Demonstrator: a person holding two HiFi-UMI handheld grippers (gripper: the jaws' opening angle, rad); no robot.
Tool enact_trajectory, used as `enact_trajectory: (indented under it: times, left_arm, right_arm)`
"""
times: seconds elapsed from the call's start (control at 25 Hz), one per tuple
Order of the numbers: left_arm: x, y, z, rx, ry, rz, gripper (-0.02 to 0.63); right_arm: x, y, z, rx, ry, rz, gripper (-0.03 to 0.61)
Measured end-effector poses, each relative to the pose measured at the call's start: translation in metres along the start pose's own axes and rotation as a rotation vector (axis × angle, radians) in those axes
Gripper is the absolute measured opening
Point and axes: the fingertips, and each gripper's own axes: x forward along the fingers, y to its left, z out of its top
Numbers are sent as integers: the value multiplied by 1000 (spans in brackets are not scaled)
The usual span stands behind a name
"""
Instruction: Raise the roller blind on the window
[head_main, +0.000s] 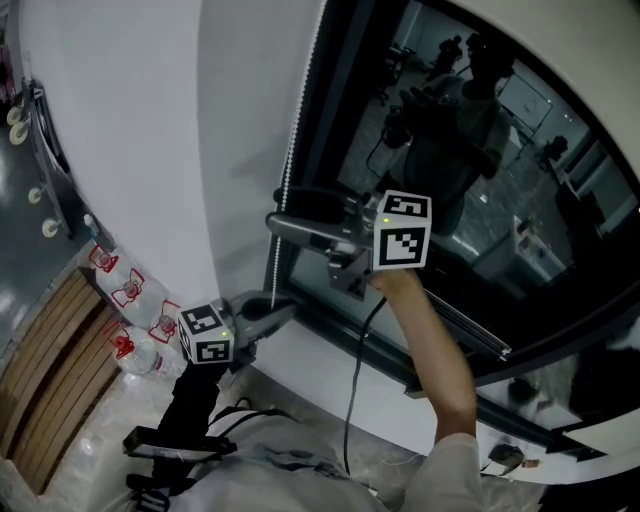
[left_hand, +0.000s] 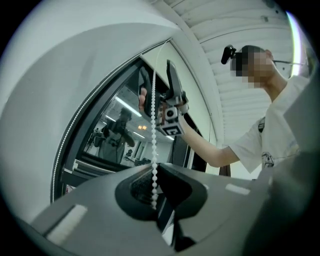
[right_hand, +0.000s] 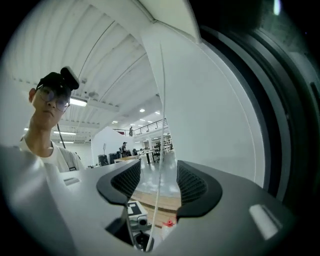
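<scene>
- Head view: the left tool sits low by the bottom corner of the window. The right tool is higher up, pointing at the bead chain that hangs along the frame's edge. The glass in sight is bare, and I cannot pick out the roller blind's own cloth.
- Left gripper view: the left tool is clenched on the bead chain, which rises taut from its pads and passes between the right tool's jaws above.
- Right gripper view: the right tool is released, pads well apart. The chain runs between them and touches neither.
- Step, as I judge it: a hand-over-hand haul, with the left anchoring while the right takes a new hold.
- Next move: the right should close squarely on the beads and draw down, and the left should then let go.
</scene>
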Motion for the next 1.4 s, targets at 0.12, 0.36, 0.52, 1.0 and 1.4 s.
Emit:
enact_trajectory:
  times: [0.12,0.36,0.52,1.0,1.4]
  left_arm:
    - [1,1,2,6,-7,5,-2]
    - [-4,-2,-7,15,-10,5,-2]
    - [-7,0,-10,17,-14,11,-2]
    - [-8,2,-12,17,-13,7,-2]
    - [-10,0,-16,-5,1,8,-2]
  right_arm:
    - [2,3,49,-96,-5,5,210]
    - [2,13,101,-189,-27,7,183]
    - [1,20,121,-226,-29,9,146]
    - [-5,20,151,-231,-72,-22,9]
    - [-9,27,146,-182,-70,-11,3]
